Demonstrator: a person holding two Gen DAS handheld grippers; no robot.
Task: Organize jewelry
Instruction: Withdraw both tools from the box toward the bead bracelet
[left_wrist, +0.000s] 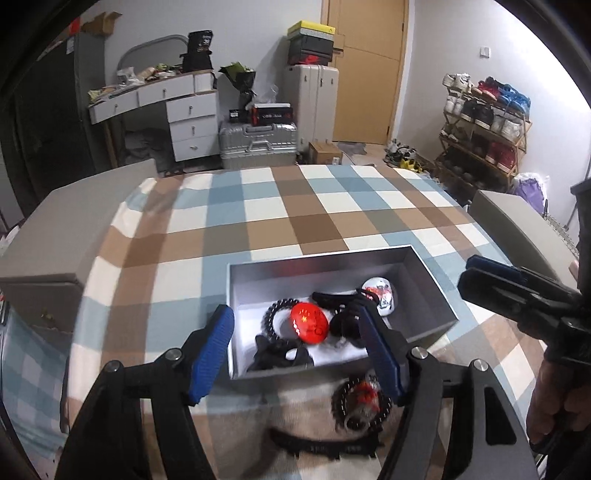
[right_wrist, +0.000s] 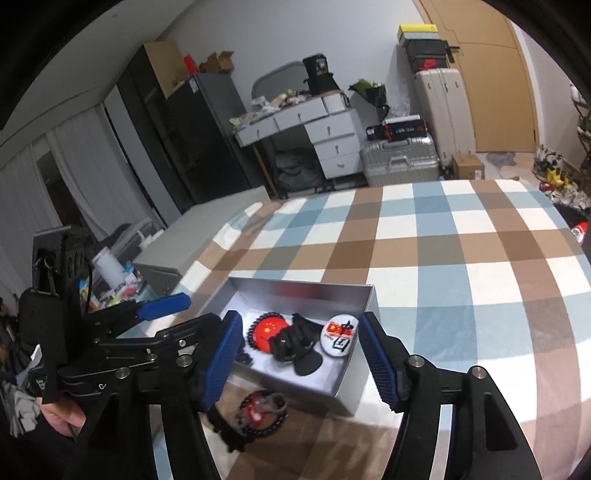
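Hovering left gripper (left_wrist: 297, 354), jaws apart — badges in box (left_wrist: 432, 291)

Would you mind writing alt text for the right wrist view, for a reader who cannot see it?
An open right gripper hangs empty above a silver box holding a red flag badge, a white badge and black pieces. A dark bead bracelet lies outside on the checked cloth; the left gripper is alongside.
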